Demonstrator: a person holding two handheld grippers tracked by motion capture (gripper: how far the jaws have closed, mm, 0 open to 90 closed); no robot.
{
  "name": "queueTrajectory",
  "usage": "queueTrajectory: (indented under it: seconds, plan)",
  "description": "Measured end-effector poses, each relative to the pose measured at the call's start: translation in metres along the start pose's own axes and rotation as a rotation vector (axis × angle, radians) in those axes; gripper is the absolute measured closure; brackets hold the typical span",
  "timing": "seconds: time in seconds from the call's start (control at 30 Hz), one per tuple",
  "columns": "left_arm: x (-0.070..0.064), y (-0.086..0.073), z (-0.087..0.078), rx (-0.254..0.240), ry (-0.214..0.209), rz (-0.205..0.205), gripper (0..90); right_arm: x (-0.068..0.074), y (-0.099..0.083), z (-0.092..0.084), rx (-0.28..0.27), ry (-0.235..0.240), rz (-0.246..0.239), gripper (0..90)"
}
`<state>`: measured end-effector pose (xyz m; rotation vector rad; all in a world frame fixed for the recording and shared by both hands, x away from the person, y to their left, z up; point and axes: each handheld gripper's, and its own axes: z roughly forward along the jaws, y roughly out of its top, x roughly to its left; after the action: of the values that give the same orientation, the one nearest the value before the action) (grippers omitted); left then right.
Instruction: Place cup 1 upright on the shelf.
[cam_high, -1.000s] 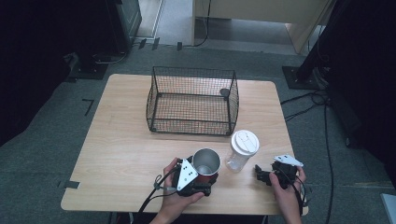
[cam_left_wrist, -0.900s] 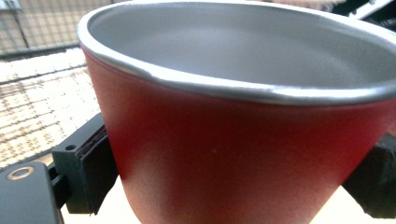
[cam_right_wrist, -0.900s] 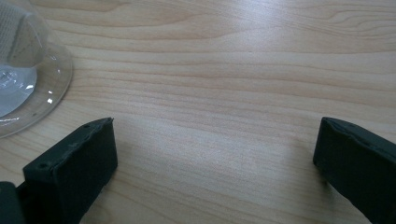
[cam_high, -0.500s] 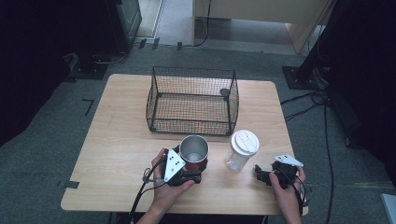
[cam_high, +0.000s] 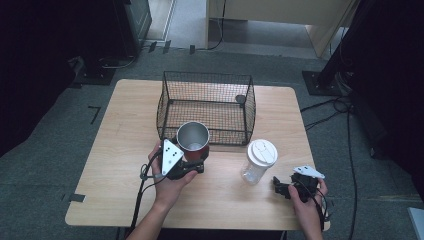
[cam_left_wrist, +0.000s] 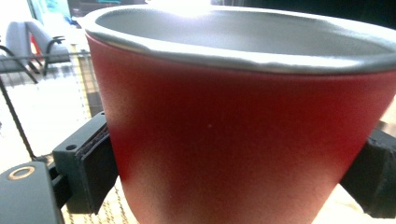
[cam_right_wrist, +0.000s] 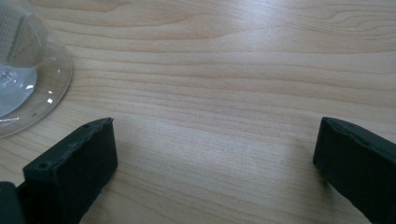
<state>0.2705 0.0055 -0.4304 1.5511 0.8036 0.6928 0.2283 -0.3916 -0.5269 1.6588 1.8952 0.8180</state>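
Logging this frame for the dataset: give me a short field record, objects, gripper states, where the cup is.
held object: red cup, steel inside, upright, open top
left gripper: shut on the red cup, jaws on both sides of its wall
cup position: at the near wall of the wire basket, not inside it
right gripper: open, holds nothing, low over the table
other: clear plastic cup with white lid, standing between the grippers
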Motion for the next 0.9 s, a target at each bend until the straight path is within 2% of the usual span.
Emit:
queueTrajectory:
  seconds: [0.33, 0.9]
  plan:
    - [0.023, 0.018, 0.012, -0.028, 0.041, -0.024, 7.4, 0.000, 0.000, 0.000, 0.001, 0.000, 0.000, 0.0]
    - [0.040, 0.031, 0.032, -0.050, 0.086, -0.017, 7.4, 0.000, 0.000, 0.000, 0.001, 0.000, 0.002, 0.0]
